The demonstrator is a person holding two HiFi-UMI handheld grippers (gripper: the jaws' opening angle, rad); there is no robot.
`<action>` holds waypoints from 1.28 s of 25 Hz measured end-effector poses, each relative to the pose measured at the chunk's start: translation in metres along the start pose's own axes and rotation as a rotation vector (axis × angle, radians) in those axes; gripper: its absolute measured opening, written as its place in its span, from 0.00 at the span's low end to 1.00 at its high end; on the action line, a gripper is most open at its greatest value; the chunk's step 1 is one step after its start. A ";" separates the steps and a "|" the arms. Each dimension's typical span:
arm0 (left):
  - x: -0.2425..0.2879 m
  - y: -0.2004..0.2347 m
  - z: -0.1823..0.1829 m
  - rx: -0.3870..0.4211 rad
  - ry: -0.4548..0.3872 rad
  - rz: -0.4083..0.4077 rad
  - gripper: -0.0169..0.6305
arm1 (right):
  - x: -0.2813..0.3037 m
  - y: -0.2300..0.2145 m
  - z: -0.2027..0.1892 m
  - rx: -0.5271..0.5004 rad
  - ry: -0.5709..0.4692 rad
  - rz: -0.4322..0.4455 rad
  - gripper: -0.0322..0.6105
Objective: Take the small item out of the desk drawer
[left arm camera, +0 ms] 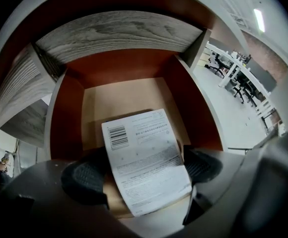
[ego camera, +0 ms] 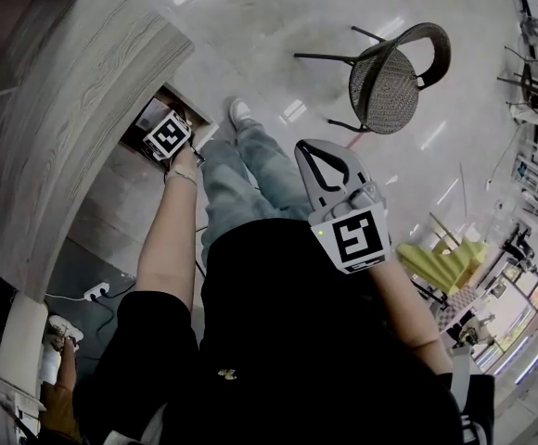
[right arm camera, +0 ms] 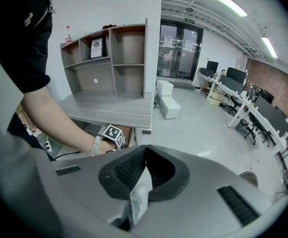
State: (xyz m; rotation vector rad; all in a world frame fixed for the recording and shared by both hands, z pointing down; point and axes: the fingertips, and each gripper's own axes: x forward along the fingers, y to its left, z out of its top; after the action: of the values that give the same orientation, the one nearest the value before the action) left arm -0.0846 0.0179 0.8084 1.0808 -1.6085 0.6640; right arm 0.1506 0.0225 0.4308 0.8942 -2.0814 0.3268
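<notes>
Inside reddish-walled desk drawer (left arm camera: pixel 64 114), left gripper (left arm camera: pixel 143 171) apparently clamps box (left arm camera: pixel 138 145); right gripper (right arm camera: pixel 145 151) jaws together.

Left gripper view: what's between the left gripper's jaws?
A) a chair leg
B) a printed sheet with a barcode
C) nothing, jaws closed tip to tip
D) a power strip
B. In the left gripper view, the barcoded sheet lies between the left gripper pads, which sit against its two edges inside the open drawer.
</notes>
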 end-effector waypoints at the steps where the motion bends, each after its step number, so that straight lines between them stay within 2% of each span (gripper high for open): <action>1: 0.000 -0.001 -0.001 0.002 0.002 -0.005 0.75 | 0.000 0.000 -0.001 -0.001 0.003 0.001 0.04; 20: -0.020 -0.006 -0.001 0.071 -0.017 -0.026 0.71 | 0.001 0.001 -0.002 0.007 -0.032 0.023 0.04; 32: -0.004 -0.003 -0.007 0.082 0.010 -0.017 0.72 | 0.001 0.001 -0.010 -0.013 -0.006 0.033 0.04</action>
State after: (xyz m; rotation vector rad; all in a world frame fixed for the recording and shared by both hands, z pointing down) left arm -0.0784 0.0241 0.8070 1.1479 -1.5734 0.7276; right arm 0.1553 0.0272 0.4378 0.8552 -2.1029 0.3284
